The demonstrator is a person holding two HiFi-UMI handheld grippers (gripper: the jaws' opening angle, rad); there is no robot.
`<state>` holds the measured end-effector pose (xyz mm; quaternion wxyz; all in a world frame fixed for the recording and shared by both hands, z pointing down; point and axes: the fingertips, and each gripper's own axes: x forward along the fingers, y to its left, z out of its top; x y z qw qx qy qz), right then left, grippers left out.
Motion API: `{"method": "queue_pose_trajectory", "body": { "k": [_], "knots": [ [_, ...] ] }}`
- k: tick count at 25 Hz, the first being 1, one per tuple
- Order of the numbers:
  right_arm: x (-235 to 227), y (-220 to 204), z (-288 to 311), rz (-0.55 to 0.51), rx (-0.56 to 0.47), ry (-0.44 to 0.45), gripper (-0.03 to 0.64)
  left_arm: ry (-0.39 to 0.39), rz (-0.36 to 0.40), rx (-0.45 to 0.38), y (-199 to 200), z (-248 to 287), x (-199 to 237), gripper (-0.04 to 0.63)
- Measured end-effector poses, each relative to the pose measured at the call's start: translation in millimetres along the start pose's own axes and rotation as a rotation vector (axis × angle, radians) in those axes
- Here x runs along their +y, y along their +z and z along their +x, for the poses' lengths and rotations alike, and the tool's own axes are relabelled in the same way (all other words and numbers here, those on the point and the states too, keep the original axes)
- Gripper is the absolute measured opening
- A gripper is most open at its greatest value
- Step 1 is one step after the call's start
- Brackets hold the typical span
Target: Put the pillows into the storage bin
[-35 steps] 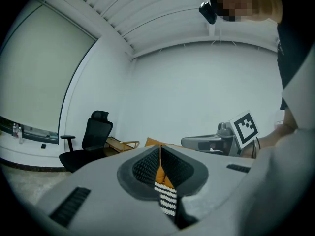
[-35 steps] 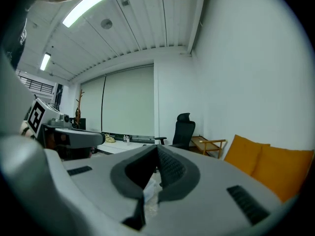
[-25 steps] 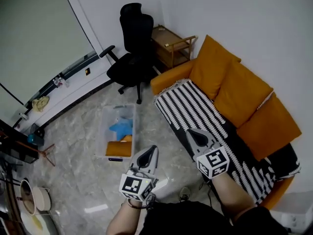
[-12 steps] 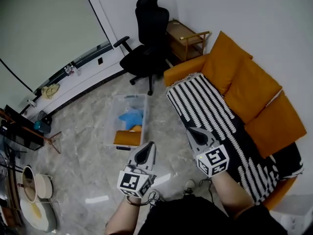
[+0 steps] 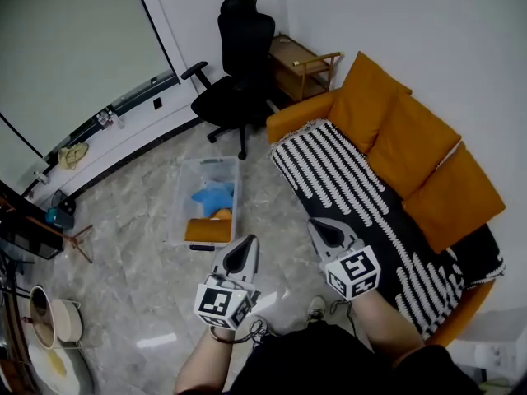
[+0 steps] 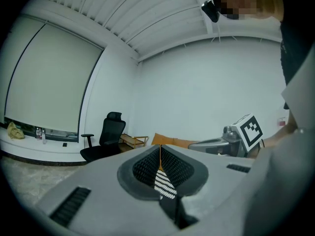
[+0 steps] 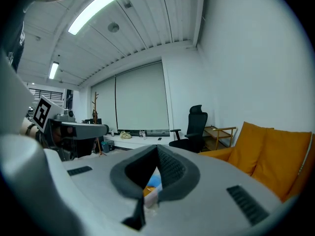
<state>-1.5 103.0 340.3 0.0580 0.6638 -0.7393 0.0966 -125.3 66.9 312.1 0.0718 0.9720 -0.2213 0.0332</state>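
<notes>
A clear storage bin (image 5: 183, 214) stands on the marble floor and holds a blue pillow (image 5: 212, 196) and an orange pillow (image 5: 206, 230). Three orange cushions (image 5: 412, 151) lean against the back of the orange sofa (image 5: 296, 118), whose seat is covered by a black-and-white striped blanket (image 5: 346, 188). My left gripper (image 5: 247, 242) hovers shut and empty just this side of the bin. My right gripper (image 5: 314, 225) is shut and empty too, over the sofa's front edge. In the right gripper view its jaws (image 7: 156, 166) point at the bin, with the cushions (image 7: 256, 146) at the right.
A black office chair (image 5: 235, 72) and a wooden side table (image 5: 300, 64) stand beyond the bin by the wall. A low ledge (image 5: 107, 122) runs along the window wall. Clutter and a stand (image 5: 62, 220) sit at the left. A cable lies by the person's shoes (image 5: 317, 307).
The head view has swung as the person moves across the floor. Both grippers have travelled with it, side by side and still shut, with nothing in them.
</notes>
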Motion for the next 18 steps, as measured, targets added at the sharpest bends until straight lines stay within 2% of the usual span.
{"method": "queue_pose_trajectory", "body": {
  "k": [9, 18],
  "knots": [
    [20, -2, -4, 0.005, -0.008, -0.016, 0.002, -0.016, 0.012, 0.005, -2, -19, 4, 0.008],
    [17, 3, -11, 0.003, -0.030, -0.029, 0.002, -0.034, 0.041, -0.016, 5, -17, -4, 0.008]
  ]
}}
